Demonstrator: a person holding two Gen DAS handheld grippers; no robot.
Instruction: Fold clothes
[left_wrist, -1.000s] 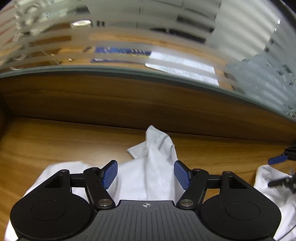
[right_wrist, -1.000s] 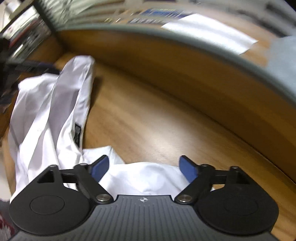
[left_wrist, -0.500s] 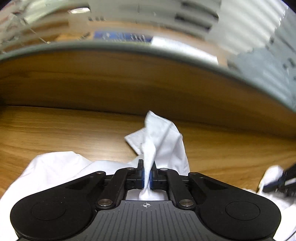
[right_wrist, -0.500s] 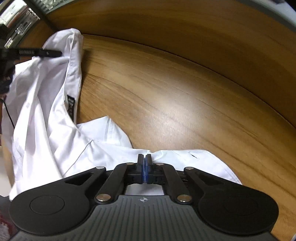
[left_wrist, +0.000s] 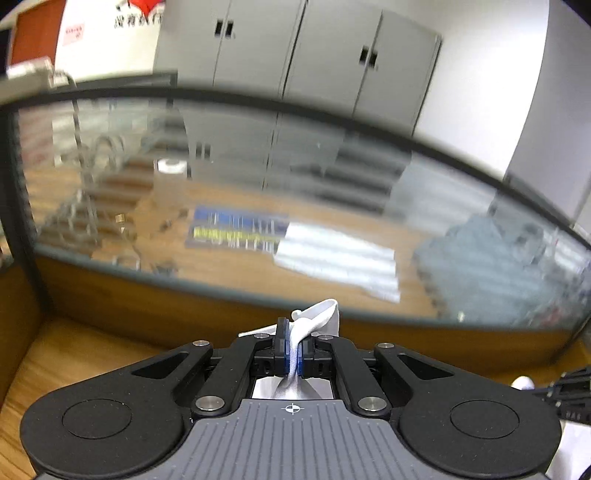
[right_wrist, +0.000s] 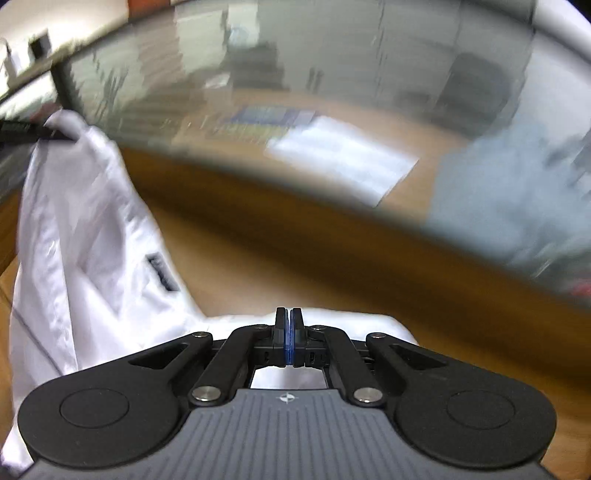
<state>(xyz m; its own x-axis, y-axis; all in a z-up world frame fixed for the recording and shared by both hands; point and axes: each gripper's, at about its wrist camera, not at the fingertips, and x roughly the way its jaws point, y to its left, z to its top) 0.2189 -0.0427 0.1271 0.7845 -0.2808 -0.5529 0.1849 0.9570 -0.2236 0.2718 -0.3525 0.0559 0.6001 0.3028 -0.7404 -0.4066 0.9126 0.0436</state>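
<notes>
My left hand-held gripper (left_wrist: 293, 349) is clenched on a bunched fold of the white shirt (left_wrist: 317, 318), which pokes up past the blue pads (left_wrist: 300, 363) and shows again through the opening behind them. My right hand-held gripper (right_wrist: 290, 341) has its pads pressed together with no gap; the shirt's edge (right_wrist: 332, 320) lies right at and under the tips, and cloth shows in the opening behind them, so it seems pinched there, though I cannot see fabric between the pads themselves.

Writing is scarce. A dark label (right_wrist: 162, 274) sewn inside the shirt is too blurred to read. High on the far left of the left view a white sign (left_wrist: 110, 29) carries red marks and dark characters I cannot make out. Beyond the glass partition (left_wrist: 332, 192) a blue and yellow printed sheet (left_wrist: 236, 229) is smeared and unreadable.

The right view shows most of the shirt (right_wrist: 85, 236): it rises on the left up to a dark tip (right_wrist: 40, 134) at the frame's edge, which I take for my other gripper, and drapes down to the wooden tabletop (right_wrist: 229, 266). The left view shows only the pinched fold and a bit of white at the far right, by a dark, cut-off piece of gear (left_wrist: 570, 395). Only the left view shows the grey cabinets (left_wrist: 295, 48) beyond the partition. Both views are motion-blurred.
</notes>
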